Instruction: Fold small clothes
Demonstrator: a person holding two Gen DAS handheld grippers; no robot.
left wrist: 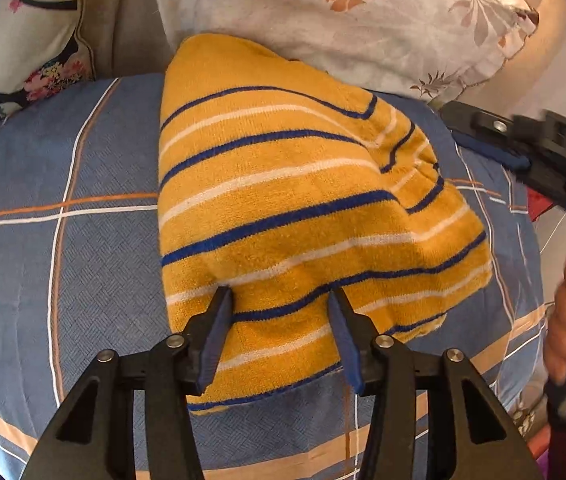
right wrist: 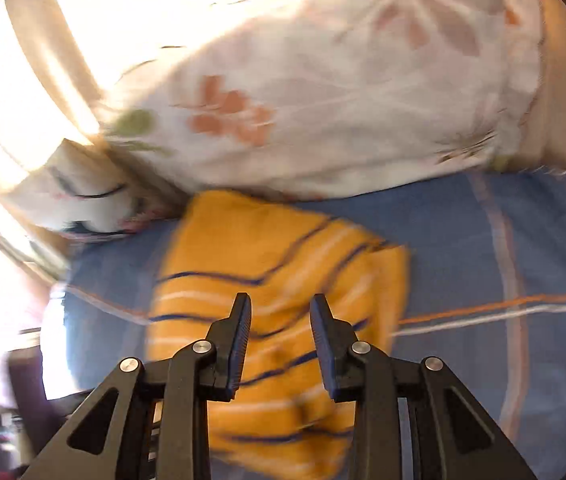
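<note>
A folded yellow striped garment lies on the blue plaid bed, just in front of a floral pillow. Above the garment, the left gripper and right gripper both gape, holding nothing.

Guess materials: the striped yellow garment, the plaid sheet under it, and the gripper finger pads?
Yellow garment: looks like terry or fleecy knit, matte; fuzzy looped nap shows along the stripes.
Plaid sheet: likely woven cotton or blend, matte; a fine basket-weave pattern is visible.
Finger pads of the left gripper: probably rubber or soft plastic, dark blue, ribbed; exact material unclear.
</note>
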